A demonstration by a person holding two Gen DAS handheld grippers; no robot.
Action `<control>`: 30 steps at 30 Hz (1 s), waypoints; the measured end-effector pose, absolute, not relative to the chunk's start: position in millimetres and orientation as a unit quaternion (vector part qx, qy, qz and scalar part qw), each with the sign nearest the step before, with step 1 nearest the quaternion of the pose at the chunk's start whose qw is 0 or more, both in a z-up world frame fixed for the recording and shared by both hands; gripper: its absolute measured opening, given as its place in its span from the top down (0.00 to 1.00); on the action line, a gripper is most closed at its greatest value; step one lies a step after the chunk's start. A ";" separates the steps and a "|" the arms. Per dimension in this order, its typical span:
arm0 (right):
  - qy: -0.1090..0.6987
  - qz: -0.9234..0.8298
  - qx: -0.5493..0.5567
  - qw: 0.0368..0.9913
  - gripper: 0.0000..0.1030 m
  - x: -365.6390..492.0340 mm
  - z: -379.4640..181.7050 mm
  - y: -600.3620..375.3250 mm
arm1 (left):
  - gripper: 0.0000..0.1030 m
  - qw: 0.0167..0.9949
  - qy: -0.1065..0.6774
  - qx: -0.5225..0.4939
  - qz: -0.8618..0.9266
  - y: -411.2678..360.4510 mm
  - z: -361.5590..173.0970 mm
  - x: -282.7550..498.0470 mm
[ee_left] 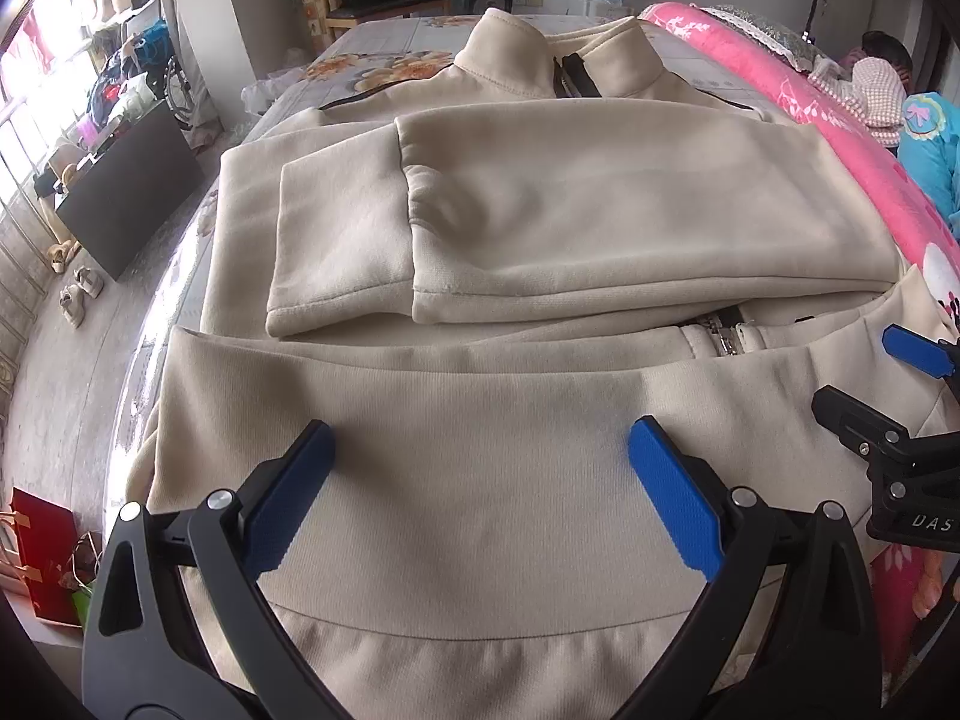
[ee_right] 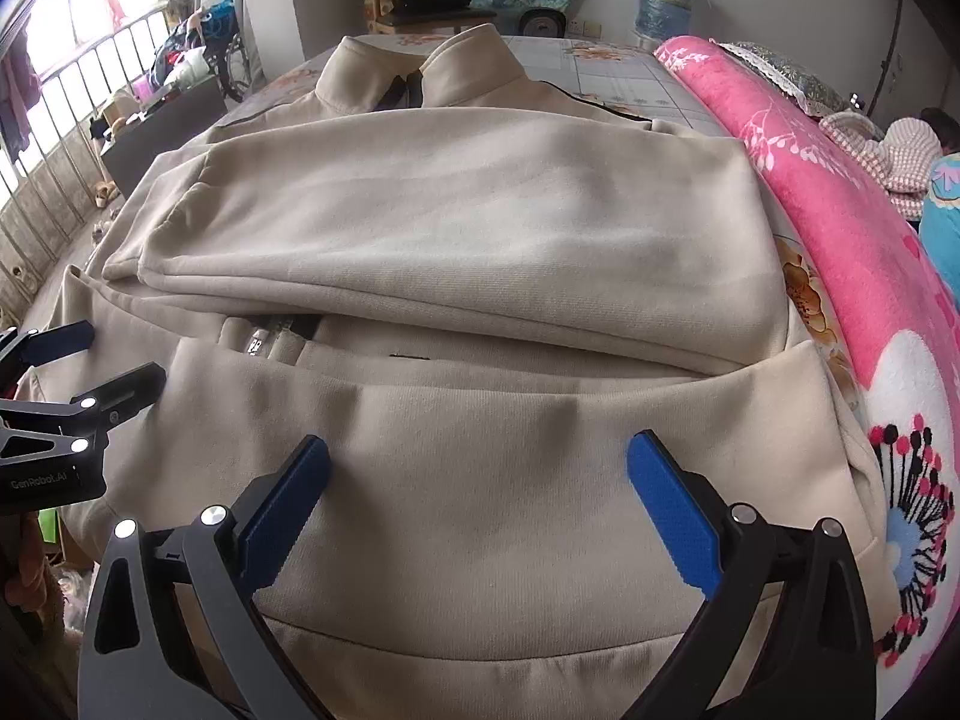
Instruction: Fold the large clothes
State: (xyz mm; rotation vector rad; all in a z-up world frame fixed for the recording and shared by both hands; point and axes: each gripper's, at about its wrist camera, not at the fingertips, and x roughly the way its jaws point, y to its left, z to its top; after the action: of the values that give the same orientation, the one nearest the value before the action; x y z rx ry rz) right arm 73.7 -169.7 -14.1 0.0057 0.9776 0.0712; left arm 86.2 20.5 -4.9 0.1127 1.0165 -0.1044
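Observation:
A beige zip-up jacket lies flat on the bed, collar at the far end, both sleeves folded across its chest; it also shows in the right wrist view. Its bottom hem part is turned up toward the sleeves. My left gripper is open, empty, just above the hem at the near left. My right gripper is open, empty, above the hem at the near right. Each gripper shows at the edge of the other's view: the right one and the left one.
A pink floral blanket lies rolled along the bed's right side. The floral bedsheet shows beyond the collar. A dark cabinet, shoes and a window railing are on the floor to the left. A chair stands past the bed's far end.

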 end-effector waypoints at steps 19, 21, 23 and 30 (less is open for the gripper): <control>0.463 0.030 0.004 0.886 0.06 71.3 -14.8 -168.6 | 0.07 0.875 0.480 0.050 -0.037 19.0 -6.1 84.1; 0.463 0.030 0.003 0.886 0.06 71.1 -14.9 -168.3 | 0.07 0.875 0.480 0.050 -0.037 19.1 -6.3 83.9; 0.463 0.030 0.004 0.886 0.06 71.0 -14.9 -168.5 | 0.07 0.875 0.480 0.050 -0.038 19.2 -6.3 83.9; 0.463 0.030 0.004 0.886 0.06 70.8 -14.9 -168.5 | 0.07 0.876 0.479 0.047 -0.033 19.4 -6.5 83.6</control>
State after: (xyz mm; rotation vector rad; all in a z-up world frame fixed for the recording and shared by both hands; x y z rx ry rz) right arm 70.8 -168.5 -14.9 0.0073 0.9626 0.0624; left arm 83.6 19.4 -6.5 0.0990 0.9993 -0.0693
